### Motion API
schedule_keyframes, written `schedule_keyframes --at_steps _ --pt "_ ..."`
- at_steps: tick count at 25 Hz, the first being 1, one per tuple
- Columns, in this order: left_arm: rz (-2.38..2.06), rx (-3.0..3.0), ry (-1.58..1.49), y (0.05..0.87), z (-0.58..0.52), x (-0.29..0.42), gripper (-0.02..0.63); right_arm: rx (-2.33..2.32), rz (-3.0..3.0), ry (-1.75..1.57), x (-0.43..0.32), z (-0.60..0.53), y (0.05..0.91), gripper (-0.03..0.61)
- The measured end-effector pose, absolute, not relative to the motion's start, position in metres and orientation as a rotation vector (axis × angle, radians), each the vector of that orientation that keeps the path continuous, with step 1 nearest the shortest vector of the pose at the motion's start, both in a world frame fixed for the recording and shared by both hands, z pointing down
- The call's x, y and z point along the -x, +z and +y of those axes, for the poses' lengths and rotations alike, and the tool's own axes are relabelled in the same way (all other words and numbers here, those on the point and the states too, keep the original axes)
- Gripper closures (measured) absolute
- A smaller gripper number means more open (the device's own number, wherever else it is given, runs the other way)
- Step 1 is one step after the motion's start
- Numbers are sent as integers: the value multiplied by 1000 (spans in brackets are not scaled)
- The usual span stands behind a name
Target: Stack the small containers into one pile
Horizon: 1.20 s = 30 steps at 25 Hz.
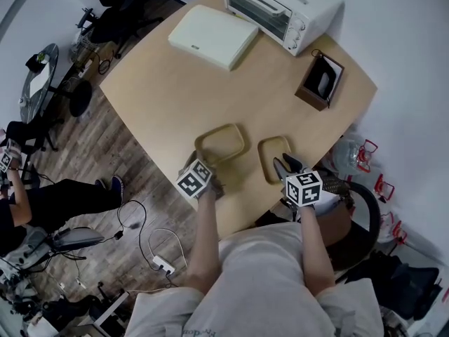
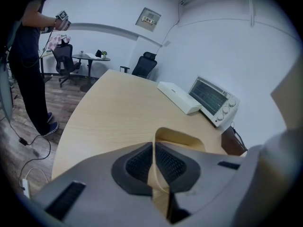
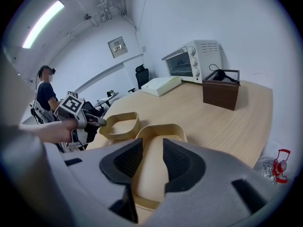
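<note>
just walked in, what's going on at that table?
A person at the light wooden table has a handheld gripper in each hand. The left gripper is shut on the thin side wall of one shallow tan rounded-rectangle container. The right gripper hangs with its jaws apart over the near end of the second tan container, not gripping it. The two containers lie side by side, not yet stacked.
</note>
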<state>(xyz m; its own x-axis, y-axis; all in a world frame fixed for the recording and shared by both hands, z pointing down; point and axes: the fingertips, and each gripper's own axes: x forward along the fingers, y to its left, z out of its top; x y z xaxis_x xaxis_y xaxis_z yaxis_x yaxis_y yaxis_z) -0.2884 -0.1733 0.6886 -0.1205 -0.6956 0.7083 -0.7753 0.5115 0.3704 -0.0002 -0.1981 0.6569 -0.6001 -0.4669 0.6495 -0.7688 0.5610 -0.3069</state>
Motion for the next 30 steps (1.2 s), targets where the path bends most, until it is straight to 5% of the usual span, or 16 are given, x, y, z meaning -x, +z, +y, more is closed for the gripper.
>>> schedule_keyframes --at_steps 16,30 --pt "-1770 -1476 59 636 -184 254 595 -999 -2314 703 -5 -186 641 440" --pt "-1529 -1798 241 612 -188 174 595 -1049 -2469 1016 -20 -156 617 443"
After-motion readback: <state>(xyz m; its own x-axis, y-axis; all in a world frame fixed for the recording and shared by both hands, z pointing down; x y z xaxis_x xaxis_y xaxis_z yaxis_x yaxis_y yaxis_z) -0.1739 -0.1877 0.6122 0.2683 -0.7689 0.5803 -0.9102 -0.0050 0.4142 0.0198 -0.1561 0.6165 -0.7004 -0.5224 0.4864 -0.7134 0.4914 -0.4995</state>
